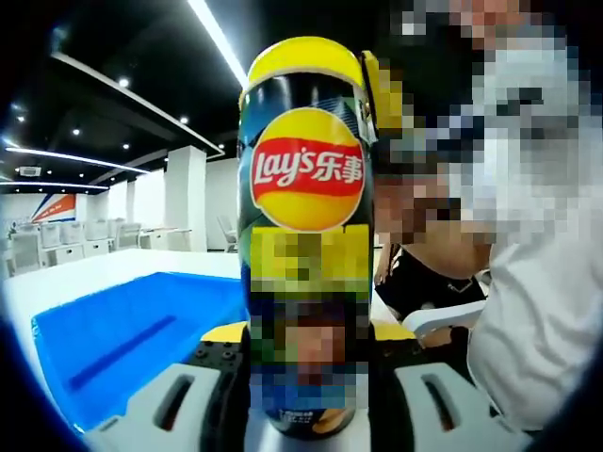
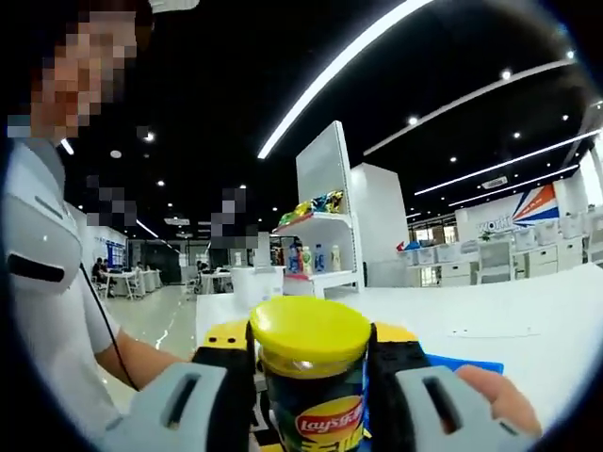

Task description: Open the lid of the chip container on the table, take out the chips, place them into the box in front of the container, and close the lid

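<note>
A tall Lay's chip can [image 1: 306,179] stands upright on the white table [image 1: 113,268], its yellow lid [image 1: 301,58] seated on top. My left gripper [image 1: 306,350] is shut on the can's lower body, a pad pressed to each side. In the right gripper view the lid [image 2: 309,331] sits between the black pads of my right gripper [image 2: 311,356], which is shut on it at the rim, with the can [image 2: 316,410] below. That gripper's yellow and black jaw also shows beside the lid in the left gripper view. The blue box [image 1: 141,334] lies left of the can.
A person in a white shirt [image 1: 537,311] stands close behind the can, with a hand [image 2: 499,395] resting near the blue box's edge [image 2: 466,363]. A shelf of goods [image 2: 316,235] and desks stand far back. The table [image 2: 528,315] stretches out around the can.
</note>
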Demonstrator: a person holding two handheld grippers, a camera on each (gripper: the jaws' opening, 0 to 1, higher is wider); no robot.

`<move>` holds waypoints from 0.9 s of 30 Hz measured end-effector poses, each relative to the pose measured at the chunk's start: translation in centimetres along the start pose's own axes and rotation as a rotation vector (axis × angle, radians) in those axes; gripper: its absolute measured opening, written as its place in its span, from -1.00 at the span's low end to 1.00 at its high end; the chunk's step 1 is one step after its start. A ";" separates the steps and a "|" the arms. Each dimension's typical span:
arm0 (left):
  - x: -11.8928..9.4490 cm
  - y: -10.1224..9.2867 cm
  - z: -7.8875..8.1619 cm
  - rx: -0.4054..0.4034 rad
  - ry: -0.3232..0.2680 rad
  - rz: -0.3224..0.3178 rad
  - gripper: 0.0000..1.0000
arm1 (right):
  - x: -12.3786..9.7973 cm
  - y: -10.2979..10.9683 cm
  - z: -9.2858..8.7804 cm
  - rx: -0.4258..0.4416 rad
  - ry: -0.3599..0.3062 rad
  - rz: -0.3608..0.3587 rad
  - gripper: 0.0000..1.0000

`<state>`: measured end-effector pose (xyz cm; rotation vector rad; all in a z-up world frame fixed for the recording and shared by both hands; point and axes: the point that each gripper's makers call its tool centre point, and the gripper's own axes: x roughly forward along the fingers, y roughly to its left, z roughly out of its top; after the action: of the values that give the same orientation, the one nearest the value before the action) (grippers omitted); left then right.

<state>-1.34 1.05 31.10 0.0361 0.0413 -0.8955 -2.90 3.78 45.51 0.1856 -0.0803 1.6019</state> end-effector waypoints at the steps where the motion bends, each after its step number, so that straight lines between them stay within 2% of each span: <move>1: 0.0 0.0 0.0 0.000 0.000 0.000 -0.04 | -0.1 -0.2 0.3 -0.004 -0.004 -0.005 -0.16; 6: 0.0 0.0 0.0 -0.001 -0.004 0.001 -0.03 | -2.3 -2.3 2.2 -0.052 -0.048 -0.049 -0.15; 9: 0.0 0.1 0.0 -0.003 -0.008 0.002 -0.03 | -4.3 -5.1 1.9 -0.109 -0.021 -0.160 -0.15; 14: 0.0 0.1 0.0 -0.005 -0.011 0.007 -0.03 | -8.9 -8.8 1.2 -0.106 -0.017 -0.284 -0.15; 17: 0.0 0.1 0.0 -0.004 -0.010 0.010 -0.03 | -12.3 -11.6 -1.8 -0.175 0.100 -0.419 -0.15; 21: 0.0 0.1 0.0 -0.006 -0.010 0.010 -0.03 | -15.6 -14.2 -5.5 -0.139 0.203 -0.532 -0.14; 23: 0.0 0.1 0.0 -0.005 -0.009 0.009 -0.03 | -16.6 -14.8 -6.8 -0.129 0.231 -0.563 -0.14; 25: 0.0 0.1 0.0 -0.005 -0.006 0.010 -0.03 | -17.2 -15.1 -8.0 -0.109 0.233 -0.561 -0.14; 27: 0.0 0.1 -0.1 -0.006 -0.005 0.011 -0.03 | -18.2 -15.9 -9.6 -0.115 0.286 -0.603 -0.14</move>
<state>-1.25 1.11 31.03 0.0281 0.0393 -0.8840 12.86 -11.88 31.94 -0.1057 0.0989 1.0047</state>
